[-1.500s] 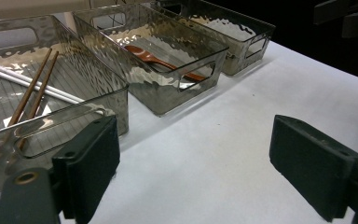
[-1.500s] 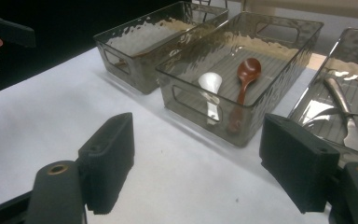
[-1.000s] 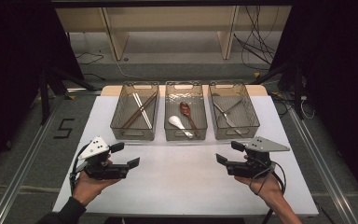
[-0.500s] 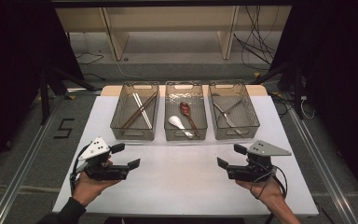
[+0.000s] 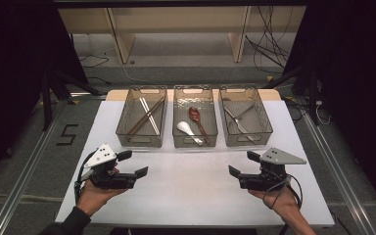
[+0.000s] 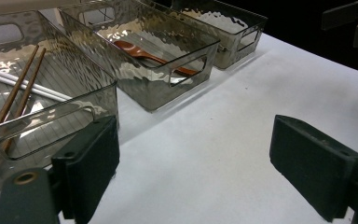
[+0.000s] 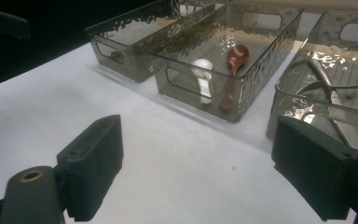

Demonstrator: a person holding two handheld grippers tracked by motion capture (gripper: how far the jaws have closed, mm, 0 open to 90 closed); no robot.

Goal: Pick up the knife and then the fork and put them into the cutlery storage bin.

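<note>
While both black two-jaw grippers, left [image 5: 133,164] and right [image 5: 244,163], hovered spread and empty over the white table [image 5: 191,191], any careless reach risked nudging the three smoky translucent plastic bins [image 5: 195,142] of cutlery beyond.

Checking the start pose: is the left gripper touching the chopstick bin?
Apart. The high view shows bare white table between the left gripper and the chopstick bin.

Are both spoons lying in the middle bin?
Yes, in the high view the white spoon and the reddish-brown spoon lie side by side inside the middle bin.
</note>
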